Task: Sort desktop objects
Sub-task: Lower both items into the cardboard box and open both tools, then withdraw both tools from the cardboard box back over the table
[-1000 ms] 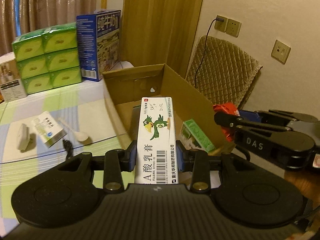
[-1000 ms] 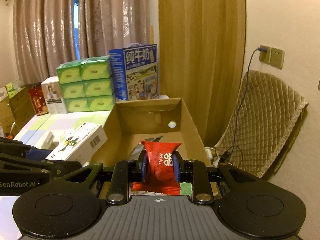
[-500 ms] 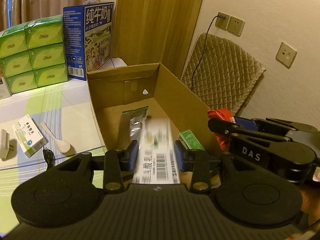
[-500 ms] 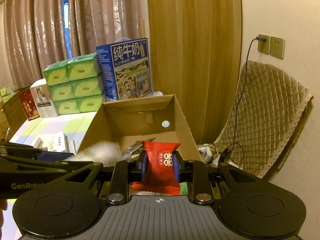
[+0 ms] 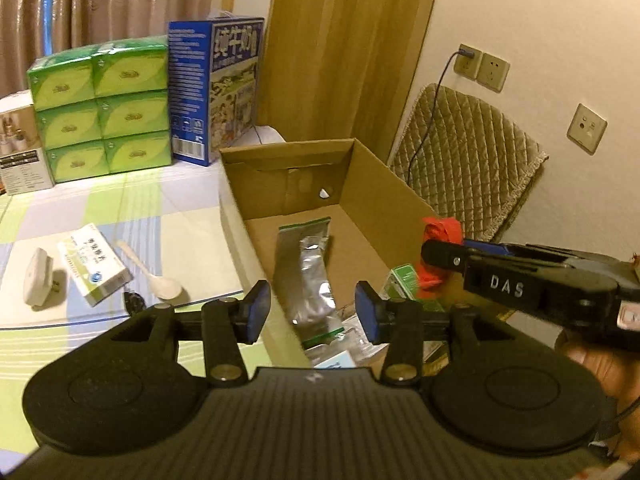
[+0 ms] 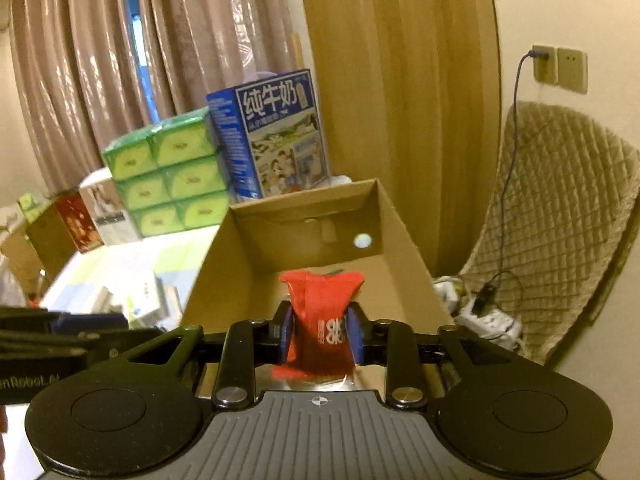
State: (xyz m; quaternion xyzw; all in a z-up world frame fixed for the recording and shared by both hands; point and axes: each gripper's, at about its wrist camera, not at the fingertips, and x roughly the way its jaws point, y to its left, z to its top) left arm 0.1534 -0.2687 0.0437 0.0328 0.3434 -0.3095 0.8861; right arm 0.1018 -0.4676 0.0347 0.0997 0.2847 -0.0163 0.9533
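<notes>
Hovering over the near end of the box [image 5: 384, 184], the left gripper [image 5: 312, 312] stands spread and empty. The right gripper [image 6: 320, 332] pinches a red packet [image 6: 324, 312] above the box — the drop is the step in hand. Next move, I judge: part the jaws. Farther left on the table [image 5: 120, 208] wait a carton [image 5: 94, 266] and spoon [image 5: 152, 276].

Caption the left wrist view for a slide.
Open left gripper above cardboard box; right gripper alongside holds a red packet.
</notes>
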